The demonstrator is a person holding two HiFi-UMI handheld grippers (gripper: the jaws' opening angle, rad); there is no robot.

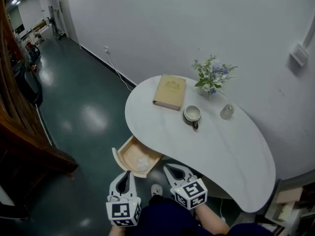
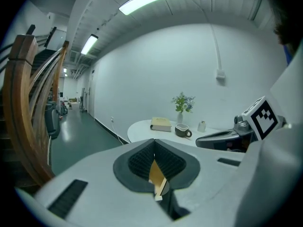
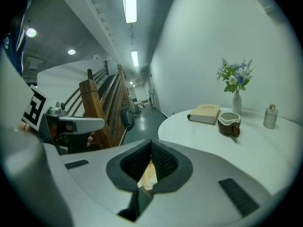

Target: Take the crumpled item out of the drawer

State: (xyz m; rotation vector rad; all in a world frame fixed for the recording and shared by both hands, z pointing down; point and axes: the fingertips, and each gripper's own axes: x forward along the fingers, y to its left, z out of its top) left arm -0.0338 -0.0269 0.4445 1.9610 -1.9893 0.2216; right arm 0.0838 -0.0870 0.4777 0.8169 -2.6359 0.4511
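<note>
The wooden drawer [image 1: 126, 155] stands pulled out from under the white table [image 1: 231, 156], at its near left edge. A white crumpled item [image 1: 143, 162] lies inside it, toward the near right corner. My left gripper [image 1: 128, 173] hovers just short of the drawer's near edge, jaws shut and empty. My right gripper [image 1: 168, 167] hangs to the right of the drawer, beside the table rim, also shut with nothing held. In the left gripper view a strip of the drawer's wood [image 2: 156, 174] shows below the shut tips [image 2: 154, 142]. The right gripper view shows pale paper [image 3: 149, 175] below its tips [image 3: 151, 143].
On the table lie a tan book [image 1: 170, 91], a dark-rimmed cup [image 1: 192, 114], a vase of flowers [image 1: 212, 75] and a small bottle [image 1: 227, 111]. A wooden stair rail [image 1: 19, 122] rises at the left. A person's shoe [image 1: 156, 189] shows on the dark floor.
</note>
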